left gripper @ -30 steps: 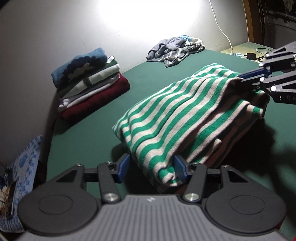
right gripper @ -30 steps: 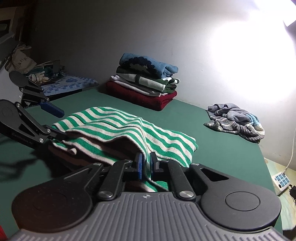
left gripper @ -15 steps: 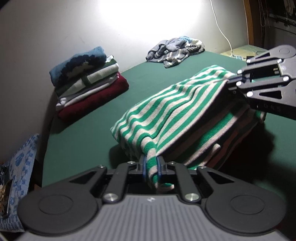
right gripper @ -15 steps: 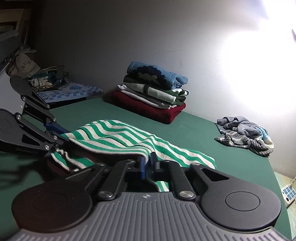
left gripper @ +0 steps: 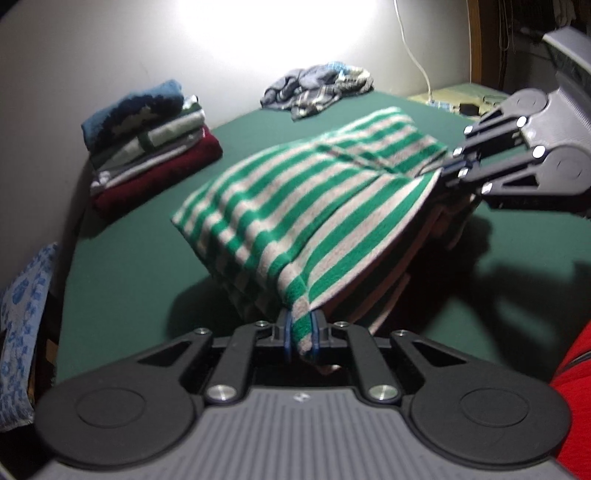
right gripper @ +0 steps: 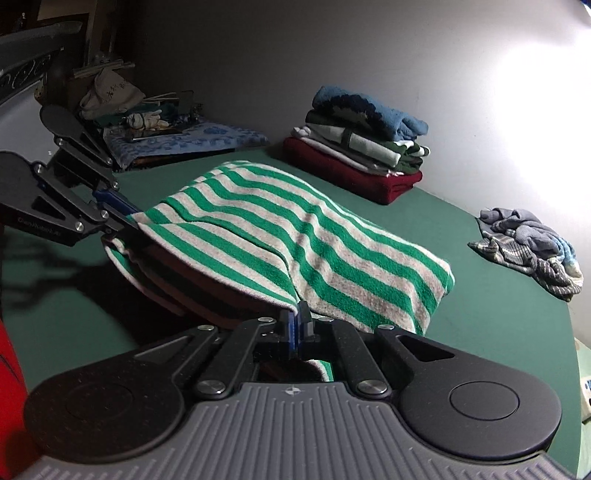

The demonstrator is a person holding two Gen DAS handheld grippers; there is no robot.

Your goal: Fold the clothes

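We have the left gripper [left gripper: 300,334] and right gripper [right gripper: 298,325] each clenched on a near corner of the striped garment [left gripper: 306,206], lifting that edge off the green surface [left gripper: 140,266], likely to fold it toward the far edge.

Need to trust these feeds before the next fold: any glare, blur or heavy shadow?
Left wrist view: wall glare blows out the top, the striped garment is slightly motion-blurred. Right wrist view: glare at the right, dark shadow on the green surface at left; fisheye bending in both.

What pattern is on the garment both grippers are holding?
Green and pale grey stripes on the garment; clearest in the right wrist view.
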